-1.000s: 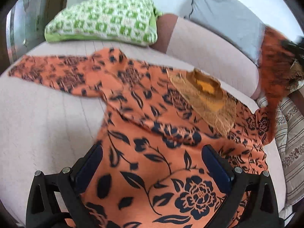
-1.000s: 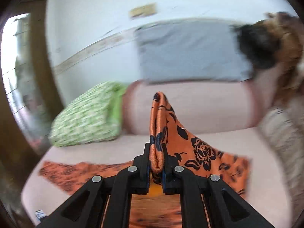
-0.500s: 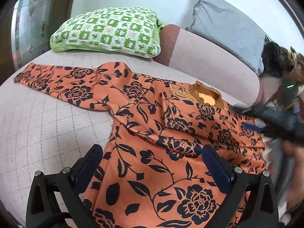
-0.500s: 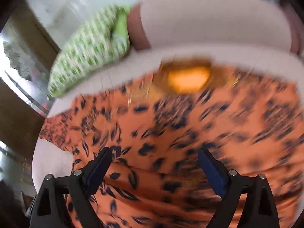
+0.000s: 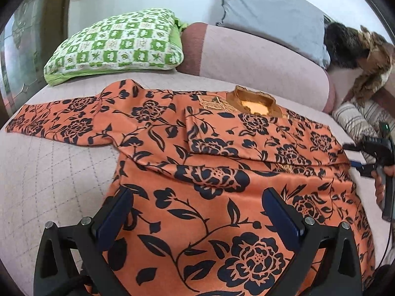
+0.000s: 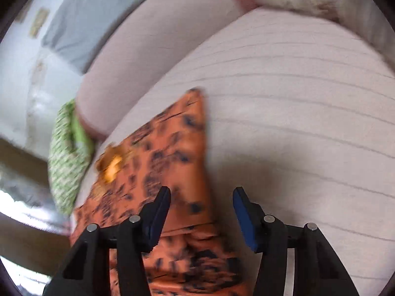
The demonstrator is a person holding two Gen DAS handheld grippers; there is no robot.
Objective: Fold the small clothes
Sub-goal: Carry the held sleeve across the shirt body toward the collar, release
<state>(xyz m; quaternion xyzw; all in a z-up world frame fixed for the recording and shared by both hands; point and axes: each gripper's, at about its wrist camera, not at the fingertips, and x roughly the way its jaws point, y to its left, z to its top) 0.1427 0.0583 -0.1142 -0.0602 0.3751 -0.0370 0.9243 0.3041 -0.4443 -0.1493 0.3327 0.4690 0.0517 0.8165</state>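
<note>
- The top (image 5: 205,162) lies flat on the sofa (image 5: 49,172), one sleeve folded across the chest, the other sleeve (image 5: 56,120) stretched out toward the green pillow (image 5: 116,46).
- It looks thin, soft and limp, likely to sag; pinch that loose sleeve near its cuff.
- Your left gripper (image 5: 197,219) hovers over the lower body, fingers spread wide, holding nothing.
- Your right gripper (image 6: 201,215) straddles the top's edge in a blurred view, fingers apart, nothing pinched.
</note>
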